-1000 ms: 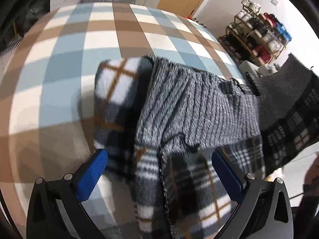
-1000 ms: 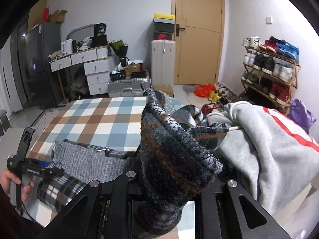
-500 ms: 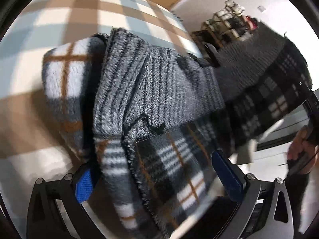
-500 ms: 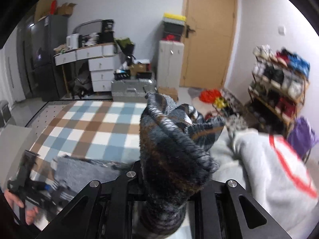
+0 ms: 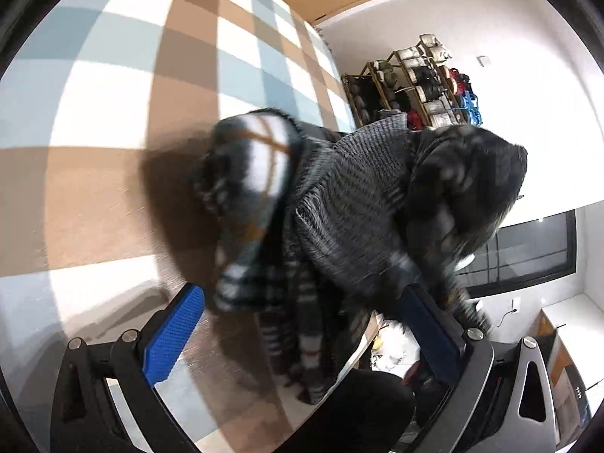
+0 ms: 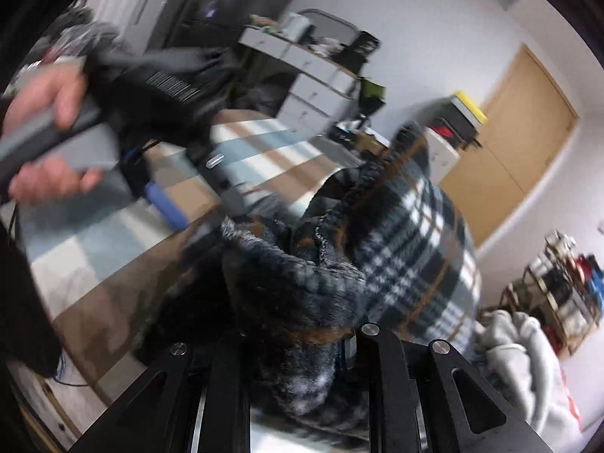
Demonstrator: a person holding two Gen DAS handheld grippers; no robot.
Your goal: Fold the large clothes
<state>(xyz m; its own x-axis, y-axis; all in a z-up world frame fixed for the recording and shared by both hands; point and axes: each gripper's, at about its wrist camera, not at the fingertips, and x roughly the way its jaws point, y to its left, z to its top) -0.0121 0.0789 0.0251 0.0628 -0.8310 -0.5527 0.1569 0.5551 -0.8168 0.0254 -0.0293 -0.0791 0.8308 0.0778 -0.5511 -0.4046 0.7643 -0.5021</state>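
Observation:
The large garment (image 5: 339,196) is grey ribbed knit with a black, white and orange plaid fleece lining. It lies bunched on the checked table (image 5: 113,94) and partly hangs over the near edge. My left gripper (image 5: 302,324) is open, its blue pads (image 5: 177,332) on either side of the bunched cloth without pinching it. My right gripper (image 6: 294,362) is shut on a thick fold of the plaid fleece (image 6: 302,290) and holds it up. The left gripper (image 6: 166,204) also shows in the right wrist view, held by a hand (image 6: 45,94).
A shoe rack (image 5: 415,83) stands by the white wall. A grey sweatshirt (image 6: 528,358) lies at the right. White drawers (image 6: 313,83), a suitcase and a wooden door (image 6: 517,143) stand behind the table. The table's near edge (image 5: 362,343) is close under the left gripper.
Both grippers have swung and tilted sharply, blurring the views. The right gripper has carried its fold of fleece over toward the left gripper. The garment is now more bunched and hangs over the edge.

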